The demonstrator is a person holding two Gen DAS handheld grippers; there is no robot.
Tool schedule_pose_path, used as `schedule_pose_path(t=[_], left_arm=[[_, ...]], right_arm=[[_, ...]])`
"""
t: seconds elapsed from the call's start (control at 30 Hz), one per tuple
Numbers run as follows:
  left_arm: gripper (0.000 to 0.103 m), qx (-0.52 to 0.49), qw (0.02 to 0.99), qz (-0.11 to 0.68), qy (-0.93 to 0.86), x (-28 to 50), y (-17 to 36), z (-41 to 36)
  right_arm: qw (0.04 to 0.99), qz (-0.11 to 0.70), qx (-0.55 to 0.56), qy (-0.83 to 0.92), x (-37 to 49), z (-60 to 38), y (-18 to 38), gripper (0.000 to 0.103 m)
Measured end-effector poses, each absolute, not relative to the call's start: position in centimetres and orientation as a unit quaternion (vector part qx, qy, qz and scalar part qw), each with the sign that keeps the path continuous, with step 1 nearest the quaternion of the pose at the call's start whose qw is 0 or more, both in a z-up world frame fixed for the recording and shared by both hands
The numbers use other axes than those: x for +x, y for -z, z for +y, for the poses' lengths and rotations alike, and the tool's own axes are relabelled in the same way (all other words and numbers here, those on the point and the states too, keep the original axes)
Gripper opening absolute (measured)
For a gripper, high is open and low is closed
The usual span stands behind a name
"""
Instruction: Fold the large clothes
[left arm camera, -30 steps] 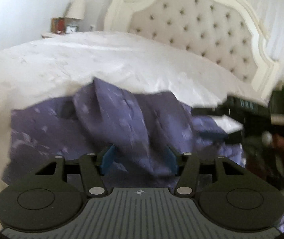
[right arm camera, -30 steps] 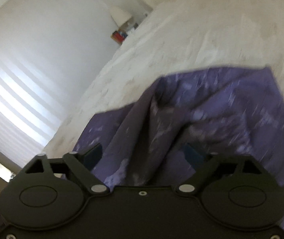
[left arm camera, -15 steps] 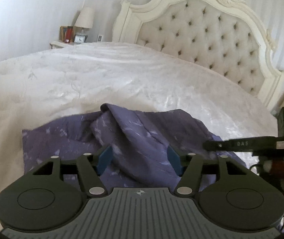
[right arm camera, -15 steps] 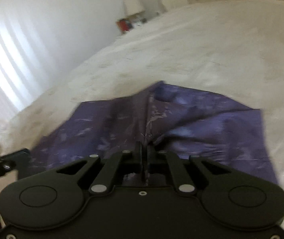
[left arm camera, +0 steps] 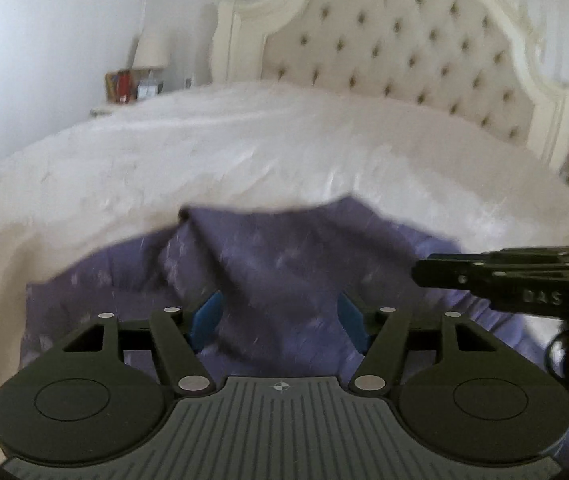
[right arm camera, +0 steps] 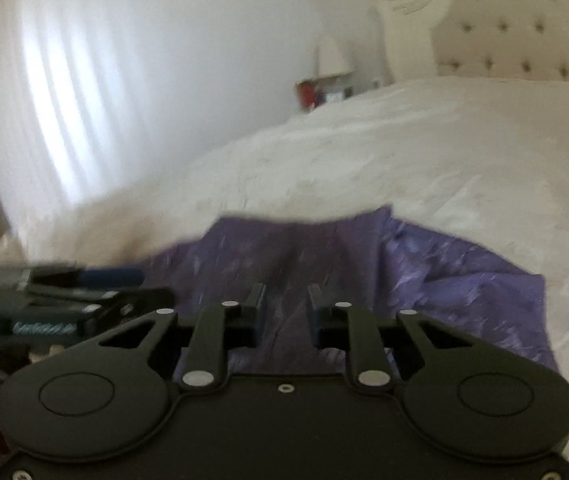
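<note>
A purple patterned garment (left arm camera: 284,264) lies rumpled on the white bed, with a raised fold running up its middle; it also shows in the right wrist view (right arm camera: 444,280). My left gripper (left arm camera: 278,318) is open, its blue pads on either side of the fold just above the cloth. My right gripper (right arm camera: 284,312) is partly open with a narrow gap, over a crease in the cloth, gripping nothing. The right gripper also shows from the side in the left wrist view (left arm camera: 504,276), and the left gripper shows in the right wrist view (right arm camera: 84,284).
The white bedspread (left arm camera: 244,152) stretches back to a tufted cream headboard (left arm camera: 404,48). A nightstand with a lamp (left arm camera: 150,52) and small items stands at the far left. A bright curtained wall (right arm camera: 84,80) is on the left.
My right gripper was shut on a fold of the garment half a second ago and has now opened a little, releasing it. Both cameras have shifted; the left gripper stays open.
</note>
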State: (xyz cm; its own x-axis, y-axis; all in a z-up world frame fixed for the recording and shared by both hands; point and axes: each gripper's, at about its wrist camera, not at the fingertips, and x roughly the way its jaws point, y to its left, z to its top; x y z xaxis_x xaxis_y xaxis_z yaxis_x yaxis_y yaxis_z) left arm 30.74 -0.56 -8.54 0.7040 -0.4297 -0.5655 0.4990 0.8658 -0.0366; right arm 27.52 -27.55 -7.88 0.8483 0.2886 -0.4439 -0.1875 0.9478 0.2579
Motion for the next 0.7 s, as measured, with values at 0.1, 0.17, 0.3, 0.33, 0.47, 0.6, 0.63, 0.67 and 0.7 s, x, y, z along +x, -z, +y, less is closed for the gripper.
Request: schedule_pose_path(t=[0.1,0.17,0.3,0.33,0.47,0.6,0.63,0.67,0.7], left_arm=[[0.064,0.092,0.921,0.326,0.194,31.7,11.3,0.2],[0.067,0.064,0.916,0.348,0.19,32.5,13.1,1.8],[0.069,0.067,0.922,0.325,0.199,31.9,14.2,2.3],[0.07,0.071,0.923,0.324,0.197,31.9,14.3,2.1],[0.078,0.068,0.925,0.318,0.198,31.7,14.5,1.6],[0.087,0.058,0.923,0.323,0.202,31.5,13.9,1.7],[0.089,0.049,0.922,0.327,0.2,31.3,13.6,1.9],[0.096,0.036,0.922,0.331,0.197,31.0,13.1,2.2],[0.103,0.027,0.922,0.334,0.193,30.6,12.7,2.6]], right_arm=[[0.947,0.287,0.101,-0.105,28.0,-26.8,10.2,0.03],[0.94,0.316,0.088,-0.094,28.7,-26.4,11.9,0.029],[0.941,0.308,0.107,-0.092,28.6,-26.8,14.0,0.029],[0.94,0.306,0.118,-0.091,28.8,-27.3,14.3,0.029],[0.941,0.293,0.141,-0.092,27.7,-27.8,14.4,0.029],[0.939,0.281,0.173,-0.098,27.3,-28.6,14.6,0.036],[0.938,0.28,0.181,-0.098,27.3,-28.8,14.7,0.041],[0.935,0.279,0.193,-0.104,27.1,-28.9,14.6,0.058],[0.933,0.275,0.203,-0.115,27.0,-28.6,14.4,0.078]])
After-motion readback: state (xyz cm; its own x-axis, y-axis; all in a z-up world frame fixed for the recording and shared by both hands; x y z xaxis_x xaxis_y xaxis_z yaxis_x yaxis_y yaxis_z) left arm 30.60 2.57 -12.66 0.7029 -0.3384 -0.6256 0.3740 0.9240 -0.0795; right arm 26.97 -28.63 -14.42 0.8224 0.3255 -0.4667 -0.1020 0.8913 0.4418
